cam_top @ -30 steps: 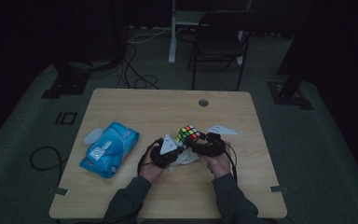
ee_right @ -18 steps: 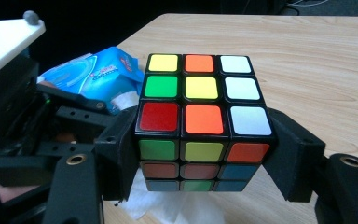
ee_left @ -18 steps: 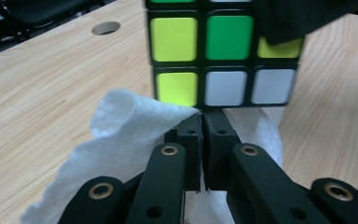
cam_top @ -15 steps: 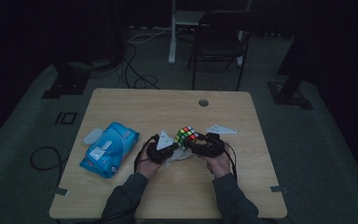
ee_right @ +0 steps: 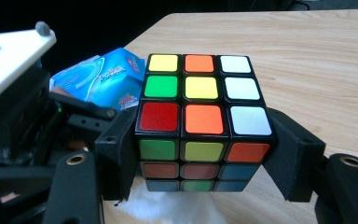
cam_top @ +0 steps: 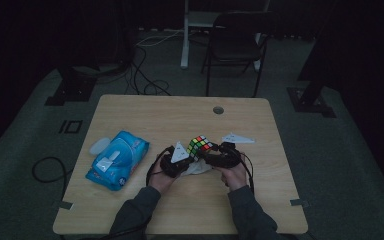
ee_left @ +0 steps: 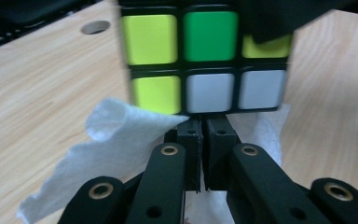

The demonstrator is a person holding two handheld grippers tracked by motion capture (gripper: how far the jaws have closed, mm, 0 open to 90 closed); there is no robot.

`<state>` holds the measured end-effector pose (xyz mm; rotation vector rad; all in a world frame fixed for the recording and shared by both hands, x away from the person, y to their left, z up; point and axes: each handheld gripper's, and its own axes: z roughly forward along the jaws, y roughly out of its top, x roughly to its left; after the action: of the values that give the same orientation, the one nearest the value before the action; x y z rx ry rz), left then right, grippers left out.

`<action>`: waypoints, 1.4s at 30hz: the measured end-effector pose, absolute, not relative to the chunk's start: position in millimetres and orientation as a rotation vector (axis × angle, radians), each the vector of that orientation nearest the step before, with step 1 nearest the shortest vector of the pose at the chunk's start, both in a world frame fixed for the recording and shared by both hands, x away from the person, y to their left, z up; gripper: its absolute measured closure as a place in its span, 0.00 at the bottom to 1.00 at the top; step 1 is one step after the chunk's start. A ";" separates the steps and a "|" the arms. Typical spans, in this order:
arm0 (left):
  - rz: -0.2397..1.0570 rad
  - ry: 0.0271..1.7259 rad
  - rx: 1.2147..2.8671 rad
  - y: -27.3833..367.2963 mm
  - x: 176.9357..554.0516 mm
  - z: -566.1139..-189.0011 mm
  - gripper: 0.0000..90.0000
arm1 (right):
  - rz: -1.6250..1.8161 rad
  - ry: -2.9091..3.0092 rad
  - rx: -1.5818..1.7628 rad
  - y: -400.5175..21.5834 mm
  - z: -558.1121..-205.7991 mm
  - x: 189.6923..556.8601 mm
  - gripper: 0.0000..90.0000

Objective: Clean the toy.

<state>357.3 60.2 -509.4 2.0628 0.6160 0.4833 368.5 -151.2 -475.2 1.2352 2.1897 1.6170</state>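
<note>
Black pads of the right hand-held gripper (cam_top: 215,156) clamp a colourful puzzle cube (cam_top: 200,145) in the high view, a little right of the middle of the wooden desk (cam_top: 180,115) and toward its near edge. The left hand-held gripper (cam_top: 180,162) sits just left of the cube, and a crumpled white tissue (cam_top: 199,168) lies under and between the two. A blue pack of wet wipes (cam_top: 116,159) lies well to the left, and a white three-cornered plate (cam_top: 237,138) rests just right of the cube. Both of the person's sleeves come in from the near edge. Print on the pack is too small to read from here.

From the left gripper view, the left hand-held gripper (ee_left: 201,140) has its jaws pressed together with only a sliver of a gap, and the tissue (ee_left: 116,140) is caught at the tips, spilling out to the left. The cube (ee_left: 205,60) stands just beyond the tips, showing yellow-green, green and white squares, with a dark part of the other tool across its upper right corner.

In the right gripper view, the right hand-held gripper (ee_right: 200,158) pinches the cube (ee_right: 200,98) from both sides, one pad on each side face, lifted just above the tissue (ee_right: 168,205). Its top face shows yellow, orange, white, green and red squares. The wipes pack (ee_right: 98,79) lies beyond on the left; its small red and white lettering is blurred and cannot be read.
</note>
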 end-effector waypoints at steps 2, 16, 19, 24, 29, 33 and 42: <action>0.474 0.603 2.068 56.1 355.3 -510.9 0.98 | 1.615 2.194 1.233 -150.3 -475.8 368.6 0.38; 0.446 0.540 2.088 40.3 349.0 -512.1 0.98 | 1.652 2.185 1.256 -151.3 -475.9 369.8 0.38; 0.449 0.535 2.093 40.0 349.0 -512.2 0.98 | 1.658 2.185 1.259 -151.5 -476.0 370.0 0.38; 0.462 0.548 2.096 43.3 351.3 -512.3 0.98 | 1.653 2.192 1.261 -151.5 -476.1 369.8 0.38; 0.485 0.573 2.088 48.8 354.7 -510.4 0.98 | 1.657 2.196 1.257 -151.8 -476.0 369.8 0.38; 0.492 0.596 2.072 52.5 357.3 -509.4 0.98 | 1.660 2.193 1.257 -152.5 -475.7 369.9 0.38; 0.503 0.640 2.042 64.9 362.8 -506.1 0.98 | 1.660 2.185 1.265 -154.9 -476.0 370.2 0.38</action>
<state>362.8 64.9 -506.1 2.0421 0.6396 0.5029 370.2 -154.9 -476.0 1.2645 2.1849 1.6598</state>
